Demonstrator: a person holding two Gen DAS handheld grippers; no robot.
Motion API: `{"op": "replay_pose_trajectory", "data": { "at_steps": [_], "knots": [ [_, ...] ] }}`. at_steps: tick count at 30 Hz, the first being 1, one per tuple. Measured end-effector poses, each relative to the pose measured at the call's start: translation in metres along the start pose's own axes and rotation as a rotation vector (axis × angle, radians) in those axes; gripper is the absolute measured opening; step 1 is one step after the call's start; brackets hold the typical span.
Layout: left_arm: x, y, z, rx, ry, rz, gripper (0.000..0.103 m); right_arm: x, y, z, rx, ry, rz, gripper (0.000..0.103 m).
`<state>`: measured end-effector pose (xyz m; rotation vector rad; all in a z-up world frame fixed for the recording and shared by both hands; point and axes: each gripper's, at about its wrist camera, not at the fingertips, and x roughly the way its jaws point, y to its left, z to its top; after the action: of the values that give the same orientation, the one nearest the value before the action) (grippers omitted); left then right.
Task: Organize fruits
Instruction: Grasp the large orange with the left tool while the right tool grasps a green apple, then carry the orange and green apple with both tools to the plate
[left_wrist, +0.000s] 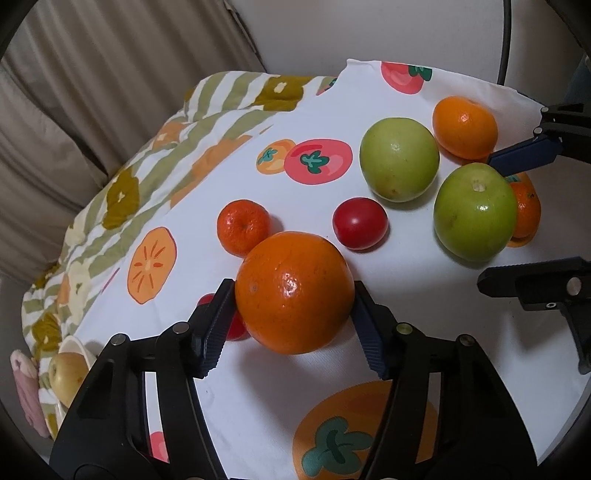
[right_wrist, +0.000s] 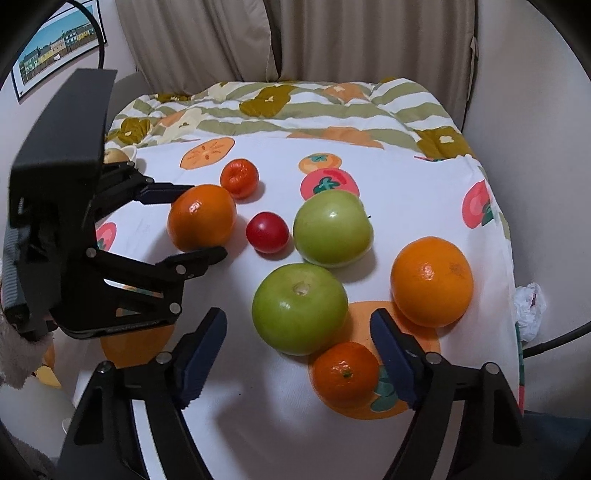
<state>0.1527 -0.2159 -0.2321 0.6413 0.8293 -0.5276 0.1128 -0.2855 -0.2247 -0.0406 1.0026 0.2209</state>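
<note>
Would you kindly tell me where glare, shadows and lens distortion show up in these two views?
Left wrist view: white glare spots on the big orange and the tomato, and dark fisheye corners. Right wrist view: soft shadows beside the green apple, and the cloth's edges bend near the frame border.

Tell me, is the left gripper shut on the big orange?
Shut on it: left gripper's pads press both sides of the big orange.

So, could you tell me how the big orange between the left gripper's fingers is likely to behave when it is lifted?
The big orange looks round and glossy, so it may slip or roll out of the left gripper. It probably feels firm and fairly heavy.
</note>
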Motion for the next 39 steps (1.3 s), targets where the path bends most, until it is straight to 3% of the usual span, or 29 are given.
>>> {"op": "replay_pose_trajectory", "data": {
  "at_steps": [8,18,29,39],
  "knots": [
    [-0.002,0.002,-0.001,-0.031,0.014,-0.019,0.066,0.004,0.005,0.009,-0.035,0.014,-0.021,0.075],
    [-0.006,0.003,-0.007,-0.063,0.025,-0.022,0.066,0.007,0.012,0.01,-0.067,0.015,-0.049,0.05],
    [-0.024,0.009,-0.013,-0.104,0.02,-0.022,0.066,-0.015,0.021,0.015,-0.073,-0.024,-0.043,0.05],
    [-0.068,0.04,-0.025,-0.2,-0.01,0.027,0.066,-0.047,0.049,0.031,-0.105,-0.083,-0.027,0.05]
  ]
}}
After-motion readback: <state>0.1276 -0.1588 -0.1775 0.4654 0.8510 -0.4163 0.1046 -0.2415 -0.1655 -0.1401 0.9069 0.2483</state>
